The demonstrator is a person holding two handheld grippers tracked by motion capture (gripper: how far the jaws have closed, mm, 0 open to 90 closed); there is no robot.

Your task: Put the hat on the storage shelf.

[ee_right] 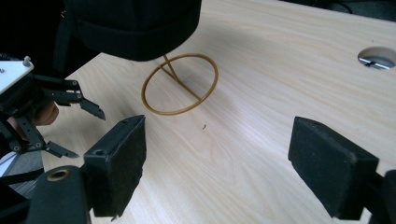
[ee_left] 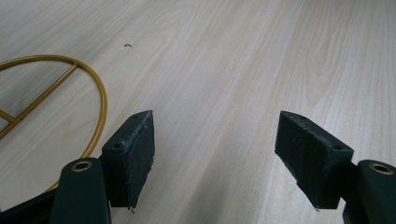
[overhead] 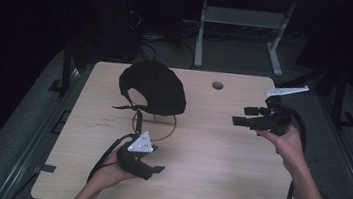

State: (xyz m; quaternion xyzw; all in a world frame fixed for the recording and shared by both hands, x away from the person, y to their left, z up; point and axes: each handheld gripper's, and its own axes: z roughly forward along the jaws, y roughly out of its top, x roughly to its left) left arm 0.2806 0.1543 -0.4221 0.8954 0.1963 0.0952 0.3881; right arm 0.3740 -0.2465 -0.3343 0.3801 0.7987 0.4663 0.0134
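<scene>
A black cap (overhead: 153, 87) sits on a gold wire stand whose ring base (overhead: 154, 127) lies flat on the wooden table (overhead: 218, 159). My left gripper (overhead: 155, 158) hovers low just in front of the ring, open, with bare wood between its pads (ee_left: 135, 149); the ring (ee_left: 100, 93) curves past at the left. My right gripper (overhead: 240, 115) is held above the table's right side, pointing left toward the cap, open and empty. In the right gripper view the cap (ee_right: 135, 23) and ring (ee_right: 180, 84) lie ahead, beyond my gripper (ee_right: 217, 140), and the left gripper (ee_right: 86, 133) is at the far left.
A round cable hole (overhead: 218, 85) sits near the table's far edge, right of the cap. The floor around is dark, with a metal frame (overhead: 243, 21) behind the table. Black cables trail from both grippers toward the near edge.
</scene>
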